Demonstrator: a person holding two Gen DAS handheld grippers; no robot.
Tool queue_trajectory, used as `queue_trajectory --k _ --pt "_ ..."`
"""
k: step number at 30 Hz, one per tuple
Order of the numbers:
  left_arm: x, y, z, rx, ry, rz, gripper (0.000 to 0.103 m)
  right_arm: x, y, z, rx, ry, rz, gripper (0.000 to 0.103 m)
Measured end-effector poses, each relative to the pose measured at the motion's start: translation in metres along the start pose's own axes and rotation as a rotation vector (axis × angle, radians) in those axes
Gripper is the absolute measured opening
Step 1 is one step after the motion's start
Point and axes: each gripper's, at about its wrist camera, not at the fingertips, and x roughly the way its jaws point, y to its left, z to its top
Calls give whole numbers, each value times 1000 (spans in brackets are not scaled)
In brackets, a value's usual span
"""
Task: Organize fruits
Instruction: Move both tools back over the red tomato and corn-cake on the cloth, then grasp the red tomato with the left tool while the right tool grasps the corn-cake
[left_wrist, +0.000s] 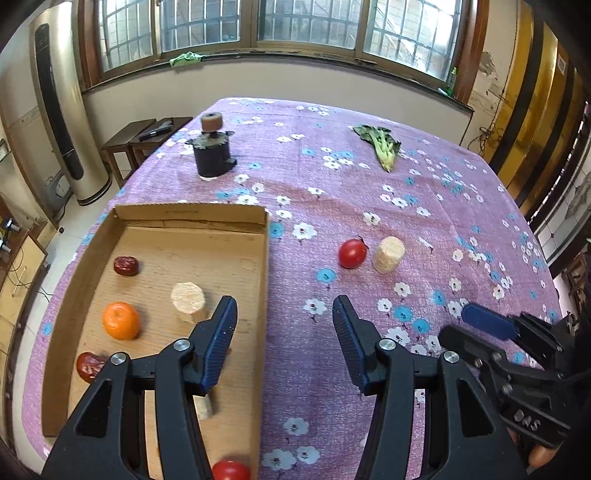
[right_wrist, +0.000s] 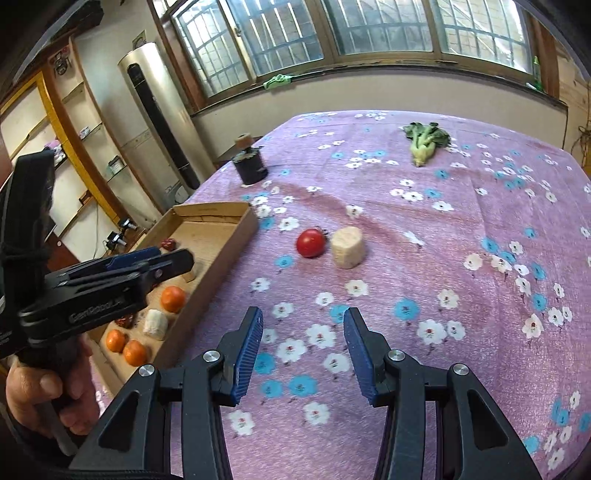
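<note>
Purple cloth printed with white and blue flowers covers the surface (left_wrist: 332, 192), which stands below a long barred window.

Left tongs (left_wrist: 284, 332) hang wide open and empty, one blue-padded finger over the shallow brown cardboard box (left_wrist: 266, 266) and the other over bare cloth just outside its right wall. Right tongs (right_wrist: 303, 343) are likewise spread wide with nothing between them, above the cloth to the right of the box.

Inside the box lie a round orange mandarin (left_wrist: 121, 320), a pale cream cylindrical fruit chunk (left_wrist: 188, 297), a wrinkled dark red date (left_wrist: 125, 266) toward the far end, a second glossy red date (left_wrist: 88, 366) at the near left, and a red tomato (left_wrist: 231, 470) at the bottom edge of the left view. From the right wrist, two more orange mandarins (right_wrist: 125, 346) show at the near end.

Out on the cloth, well apart from the box, a small red cherry tomato (right_wrist: 311, 242) sits just beside another pale cream cylindrical chunk (right_wrist: 348, 246). Farther back are a green leafy vegetable (right_wrist: 424, 142) and a dark cylindrical device with a brown roller on top (left_wrist: 213, 151).
</note>
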Motion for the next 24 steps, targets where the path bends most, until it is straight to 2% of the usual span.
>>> queue_trajectory --k 7,19,21,24 --pt "23 -19 -2 28 46 -15 52 37 -28 16 22 22 -50 48" --pt "69 -37 9 55 119 -28 52 107 -43 52 33 74 -49 45" --pt "78 -39 14 54 134 -37 52 104 -45 53 42 73 -20 37" --pt "91 -47 21 69 143 -37 52 75 -50 46 37 24 -37 37"
